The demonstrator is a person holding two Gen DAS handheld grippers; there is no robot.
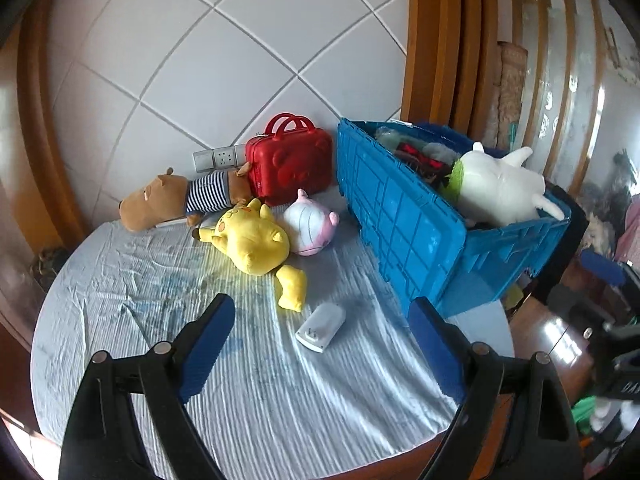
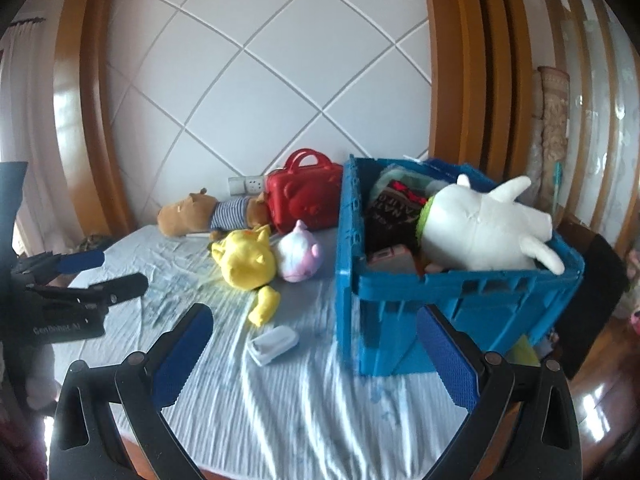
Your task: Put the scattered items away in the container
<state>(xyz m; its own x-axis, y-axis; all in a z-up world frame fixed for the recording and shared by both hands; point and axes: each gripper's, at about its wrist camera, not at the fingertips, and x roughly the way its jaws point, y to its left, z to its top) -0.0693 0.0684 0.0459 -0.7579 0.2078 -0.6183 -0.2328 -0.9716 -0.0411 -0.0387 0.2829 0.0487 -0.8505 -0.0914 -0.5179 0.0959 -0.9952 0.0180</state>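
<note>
Left gripper (image 1: 322, 326): black plastic arms, textured blue pads (image 1: 208, 350), fingers spread wide with nothing between them, held above the cloth. Right gripper (image 2: 314, 336): same build, fingers likewise spread wide and empty. Below both, a pale blue tablecloth (image 1: 256, 396), crinkled in fine ridges, covers a round table. Just ahead of the fingers lies a small white charger (image 1: 321, 327), hard plastic with rounded corners, flat on the cloth. Beyond it a yellow plush toy (image 1: 256, 240) lies on the cloth, soft and fuzzy; touching its right side is a round pink-and-white plush (image 1: 310, 224). Behind them a brown plush animal (image 1: 160, 200) in a striped shirt lies on its side, its back end against a glossy red hard-shell case (image 1: 292, 168) with two looped handles, standing upright by the tiled wall. To the right stands a blue plastic crate (image 1: 404, 216), ribbed walls, open top. A large white plush (image 1: 496, 188) with stubby limbs sits on its contents, rising above the rim. The right wrist view looks deeper inside: dark fabric with lettering (image 2: 390, 210) and a small boxy item (image 2: 390, 260) under the white plush. That view also shows the left gripper at its left edge; the left wrist view shows dark gear, blurred, at its right edge.
</note>
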